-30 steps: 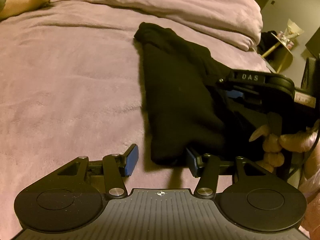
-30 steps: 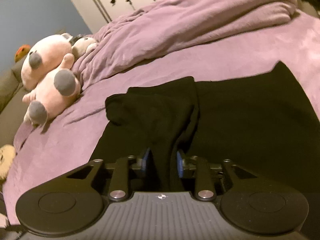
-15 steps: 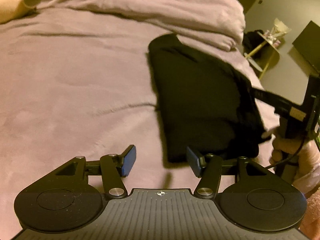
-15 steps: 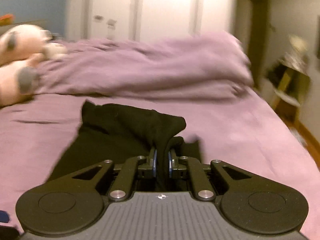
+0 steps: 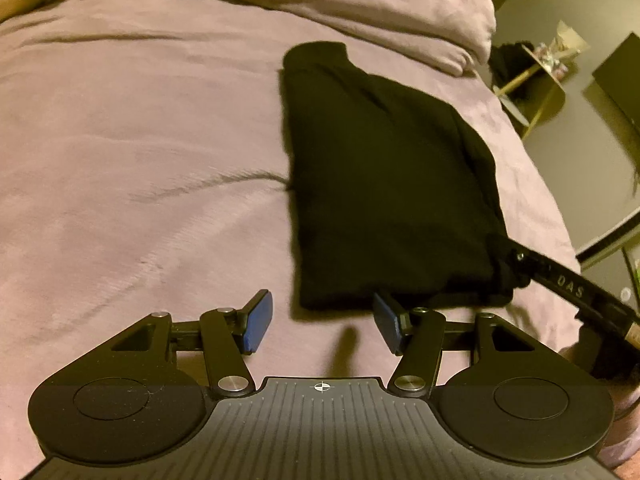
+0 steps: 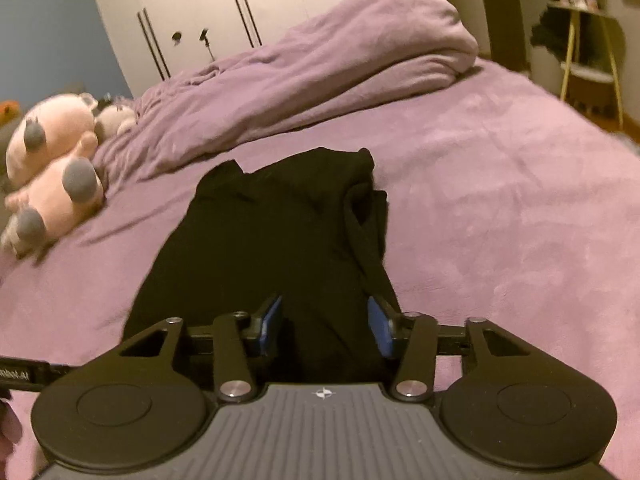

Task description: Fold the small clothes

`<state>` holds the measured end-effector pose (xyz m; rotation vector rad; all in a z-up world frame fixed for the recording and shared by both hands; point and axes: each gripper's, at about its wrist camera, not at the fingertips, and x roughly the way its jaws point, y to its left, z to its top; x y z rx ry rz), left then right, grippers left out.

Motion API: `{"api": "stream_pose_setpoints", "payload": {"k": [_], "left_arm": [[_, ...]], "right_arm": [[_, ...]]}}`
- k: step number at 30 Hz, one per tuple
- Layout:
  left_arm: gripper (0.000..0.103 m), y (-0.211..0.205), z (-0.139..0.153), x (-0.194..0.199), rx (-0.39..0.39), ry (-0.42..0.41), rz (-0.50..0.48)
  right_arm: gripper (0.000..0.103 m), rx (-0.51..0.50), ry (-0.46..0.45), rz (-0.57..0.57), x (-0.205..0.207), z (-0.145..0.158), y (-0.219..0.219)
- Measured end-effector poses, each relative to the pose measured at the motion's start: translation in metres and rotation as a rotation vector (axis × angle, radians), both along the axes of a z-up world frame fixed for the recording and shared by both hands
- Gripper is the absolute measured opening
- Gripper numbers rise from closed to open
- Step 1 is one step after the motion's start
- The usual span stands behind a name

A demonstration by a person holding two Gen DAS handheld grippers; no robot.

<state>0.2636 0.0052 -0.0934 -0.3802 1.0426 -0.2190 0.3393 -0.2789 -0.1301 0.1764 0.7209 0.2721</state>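
Garment [image 5: 384,200], black, folded, flat on purple bedspread [image 5: 140,160]; left gripper [image 5: 322,322] spread wide, near hem edge, gripping nothing; right gripper [image 6: 324,326] spread wide, straddling near corner of cloth, unclamped; pink plush toy [image 6: 52,172] at far left.

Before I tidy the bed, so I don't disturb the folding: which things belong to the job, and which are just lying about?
Job: black garment; left gripper; right gripper.
Lying about: pink plush toys; bunched purple duvet; side table.
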Motion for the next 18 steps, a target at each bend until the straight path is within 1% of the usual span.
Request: {"api": "stream_pose_setpoints", "payload": {"k": [2, 4, 6, 8, 11, 13, 14, 15, 17, 18], "left_arm": [[0.061, -0.005, 0.001, 0.000, 0.007, -0.004, -0.012], [0.062, -0.009, 0.002, -0.001, 0.011, -0.006, -0.019], [0.062, -0.013, 0.002, 0.001, 0.023, -0.009, -0.025], [0.062, -0.017, 0.002, 0.004, 0.042, -0.015, -0.032], [0.062, -0.020, 0.002, 0.007, 0.062, -0.023, -0.034], [0.062, -0.019, 0.002, 0.010, 0.068, -0.021, -0.028], [0.062, -0.019, 0.002, 0.012, 0.071, -0.021, -0.024], [0.062, -0.018, 0.001, 0.013, 0.075, -0.020, -0.019], [0.062, -0.015, 0.001, 0.015, 0.083, -0.018, -0.007], [0.062, -0.012, 0.001, 0.016, 0.084, -0.017, 0.003]], "right_arm": [[0.042, -0.019, 0.006, -0.016, -0.003, 0.001, -0.002], [0.043, -0.011, 0.012, -0.055, -0.003, 0.002, -0.008], [0.052, 0.010, 0.031, -0.091, -0.004, -0.001, -0.017], [0.052, 0.036, 0.061, -0.114, -0.004, -0.007, -0.025], [0.051, 0.099, 0.095, -0.106, -0.003, -0.012, -0.033], [0.041, 0.120, 0.104, -0.101, -0.002, -0.012, -0.034], [0.030, 0.134, 0.102, -0.094, -0.002, -0.012, -0.034], [0.023, 0.139, 0.100, -0.093, -0.002, -0.010, -0.034], [0.016, 0.130, 0.088, -0.087, -0.003, -0.008, -0.032], [0.015, 0.126, 0.079, -0.080, -0.004, -0.006, -0.031]]}}
